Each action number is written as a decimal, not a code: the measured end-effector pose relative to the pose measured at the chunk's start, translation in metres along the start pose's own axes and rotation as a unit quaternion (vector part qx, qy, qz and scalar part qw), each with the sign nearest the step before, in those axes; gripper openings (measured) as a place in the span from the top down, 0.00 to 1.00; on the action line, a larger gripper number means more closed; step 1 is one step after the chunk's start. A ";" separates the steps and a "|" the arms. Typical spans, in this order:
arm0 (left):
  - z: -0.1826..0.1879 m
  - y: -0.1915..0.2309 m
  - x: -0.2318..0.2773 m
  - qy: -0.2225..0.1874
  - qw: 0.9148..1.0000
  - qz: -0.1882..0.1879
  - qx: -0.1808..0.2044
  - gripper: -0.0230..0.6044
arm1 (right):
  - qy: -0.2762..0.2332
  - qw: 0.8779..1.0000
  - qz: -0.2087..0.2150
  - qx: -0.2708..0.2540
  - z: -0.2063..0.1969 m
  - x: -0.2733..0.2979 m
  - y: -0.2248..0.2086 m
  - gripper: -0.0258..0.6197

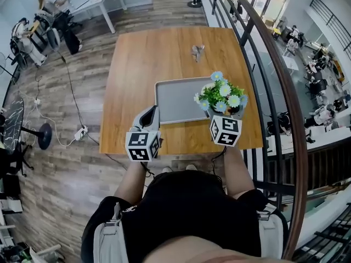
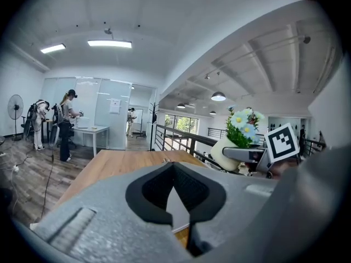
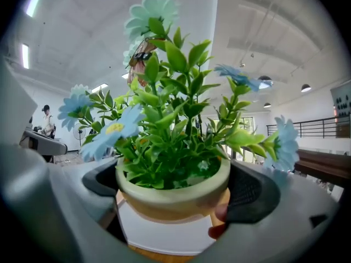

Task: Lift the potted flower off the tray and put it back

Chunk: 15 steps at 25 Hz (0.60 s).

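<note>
The potted flower (image 1: 222, 96), blue daisies and green leaves in a pale pot (image 3: 173, 193), hangs above the right part of the grey tray (image 1: 175, 100). My right gripper (image 1: 224, 113) is shut on the pot, one dark pad on each side of it (image 3: 173, 188). The tray's pale surface (image 3: 164, 234) shows beneath the pot, which does not touch it. My left gripper (image 1: 149, 116) sits at the tray's near left corner, its jaws (image 2: 174, 166) shut with nothing between them. The left gripper view also catches the lifted pot (image 2: 233, 147) at the right.
The tray lies on a wooden table (image 1: 164, 53), and a small metal object (image 1: 197, 51) rests beyond it. A railing (image 1: 258, 81) runs close along the table's right side. People work at desks (image 1: 44, 21) at the far left, with cables on the floor.
</note>
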State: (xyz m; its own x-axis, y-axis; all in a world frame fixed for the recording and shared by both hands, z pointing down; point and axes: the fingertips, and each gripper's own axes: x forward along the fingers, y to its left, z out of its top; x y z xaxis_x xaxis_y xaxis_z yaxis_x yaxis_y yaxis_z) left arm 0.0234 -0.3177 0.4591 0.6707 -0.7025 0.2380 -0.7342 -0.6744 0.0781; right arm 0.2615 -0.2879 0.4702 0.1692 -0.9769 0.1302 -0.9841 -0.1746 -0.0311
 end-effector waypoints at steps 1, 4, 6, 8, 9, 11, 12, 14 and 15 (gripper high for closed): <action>0.000 0.004 -0.003 0.000 1.000 0.006 -0.001 0.94 | 0.001 1.000 0.004 -0.002 -0.001 0.005 0.003 0.06; -0.002 0.016 -0.013 -0.001 1.000 0.024 -0.004 0.94 | 0.004 1.000 0.014 -0.005 -0.007 0.020 0.012 0.06; -0.003 0.024 -0.019 -0.001 0.999 0.038 -0.007 0.94 | 0.006 1.000 0.020 -0.002 -0.011 0.030 0.014 0.06; -0.005 0.031 -0.026 0.000 0.999 0.052 -0.009 0.94 | 0.009 1.000 0.025 -0.001 -0.016 0.039 0.017 0.06; -0.006 0.036 -0.030 0.000 0.998 0.059 -0.010 0.94 | 0.012 1.000 0.028 0.000 -0.020 0.044 0.020 0.06; -0.009 0.046 -0.040 0.002 0.997 0.074 -0.012 0.94 | 0.019 0.999 0.034 0.000 -0.029 0.052 0.026 0.06; -0.010 0.051 -0.045 0.002 0.997 0.082 -0.013 0.94 | 0.023 0.999 0.036 -0.002 -0.034 0.057 0.029 0.06; -0.012 0.060 -0.055 0.003 0.995 0.098 -0.015 0.94 | 0.031 0.999 0.042 -0.006 -0.046 0.065 0.035 0.06; -0.014 0.064 -0.060 0.004 0.994 0.107 -0.016 0.94 | 0.036 0.998 0.046 -0.007 -0.053 0.069 0.038 0.06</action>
State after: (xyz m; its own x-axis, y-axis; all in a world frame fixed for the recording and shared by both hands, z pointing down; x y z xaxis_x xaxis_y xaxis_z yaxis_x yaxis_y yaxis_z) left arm -0.0654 -0.3155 0.4631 0.4983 -0.8269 0.2606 -0.8629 -0.5023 0.0562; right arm 0.2334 -0.3555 0.5302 0.0752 -0.9772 0.1984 -0.9960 -0.0834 -0.0332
